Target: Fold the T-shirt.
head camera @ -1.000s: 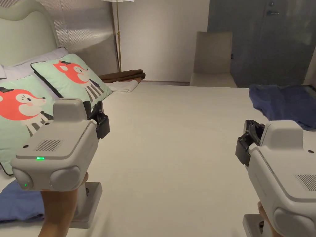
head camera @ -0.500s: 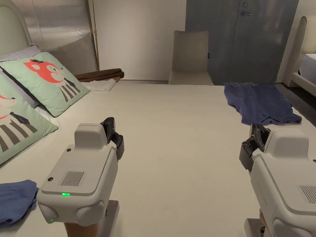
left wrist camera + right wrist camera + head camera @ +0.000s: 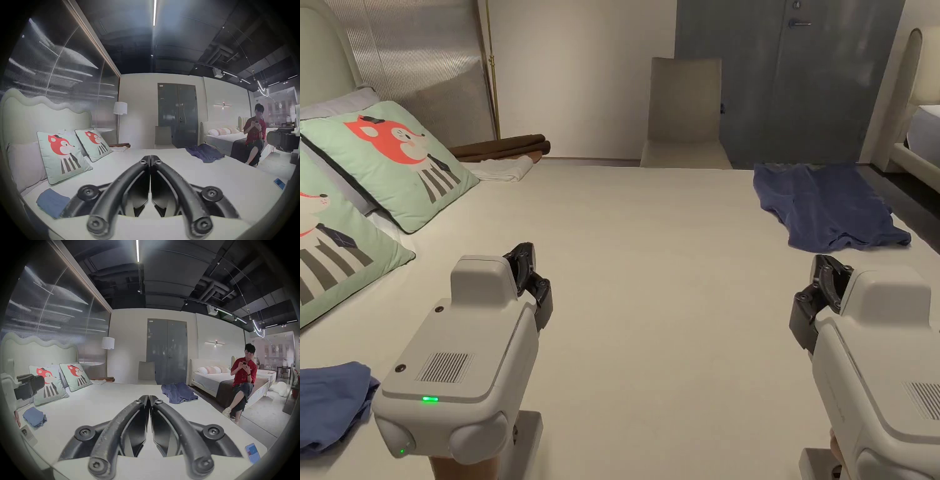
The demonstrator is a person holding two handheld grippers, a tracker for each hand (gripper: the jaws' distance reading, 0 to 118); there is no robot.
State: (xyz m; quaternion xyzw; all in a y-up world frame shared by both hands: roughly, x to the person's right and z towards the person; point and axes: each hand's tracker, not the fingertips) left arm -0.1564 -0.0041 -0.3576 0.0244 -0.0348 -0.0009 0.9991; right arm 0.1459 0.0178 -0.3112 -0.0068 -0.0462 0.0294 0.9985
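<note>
Both tongs hover over the bare middle of the bed, holding nothing. The left gripper has its jaws pressed together, and so does the right gripper. Well beyond them, the dark blue T-shirt lies rumpled at the far right corner of the bed, its long axis running from the far edge toward the near one; I cannot tell which end is the collar. A smaller folded blue cloth sits by the near left edge. The risk, I judge: pinching one bunched layer would drag the shirt off the right edge.

Open bed ahead, pillows left, T-shirt far right
</note>
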